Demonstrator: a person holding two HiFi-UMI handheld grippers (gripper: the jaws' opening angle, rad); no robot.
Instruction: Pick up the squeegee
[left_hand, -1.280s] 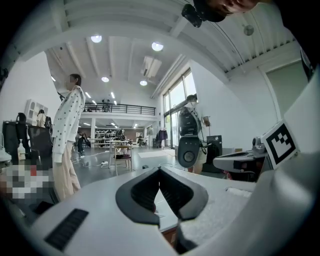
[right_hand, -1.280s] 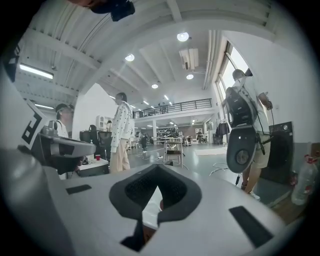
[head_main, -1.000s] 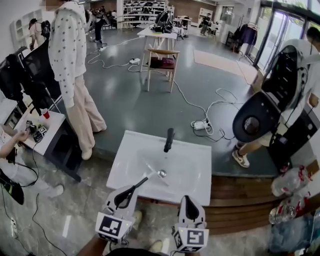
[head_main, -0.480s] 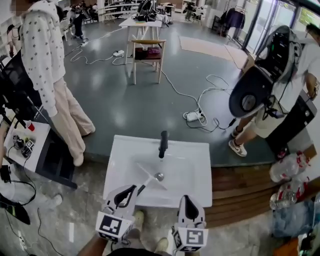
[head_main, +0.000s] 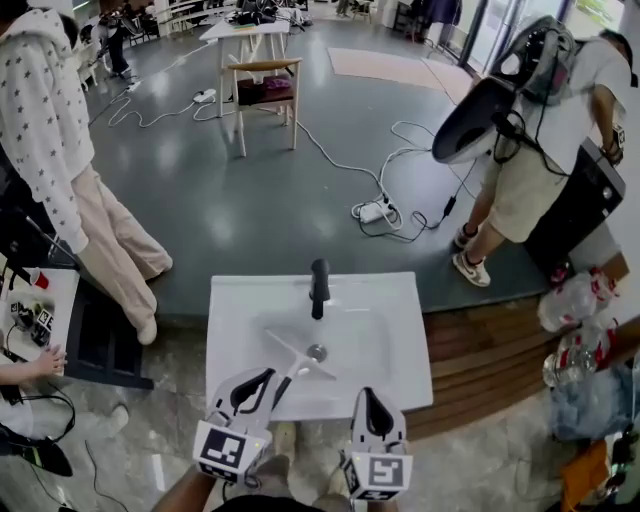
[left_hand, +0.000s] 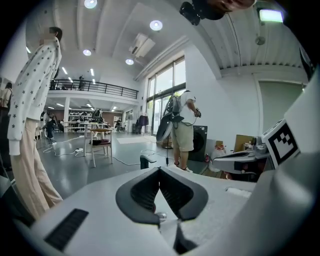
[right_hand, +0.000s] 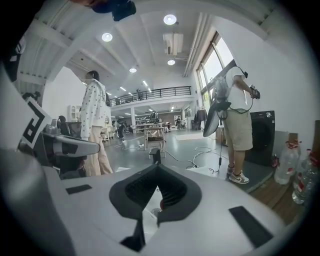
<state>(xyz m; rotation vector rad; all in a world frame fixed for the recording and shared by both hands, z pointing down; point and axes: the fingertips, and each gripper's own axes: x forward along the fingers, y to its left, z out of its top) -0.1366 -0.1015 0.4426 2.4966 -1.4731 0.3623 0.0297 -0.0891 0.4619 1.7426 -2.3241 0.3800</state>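
Currently my left gripper (head_main: 268, 376) and right gripper (head_main: 366, 393) both have jaws pressed together, empty, at the sink's (head_main: 225, 300) near rim. The squeegee (head_main: 298, 358) lies in the basin. If I go in unopened, I'd likely shove its thin handle away.

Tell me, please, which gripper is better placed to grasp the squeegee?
Left, probably. The squeegee lies in the sink with its handle pointing at the left gripper, close to its tips. The right gripper is farther aside. Both are shut now.
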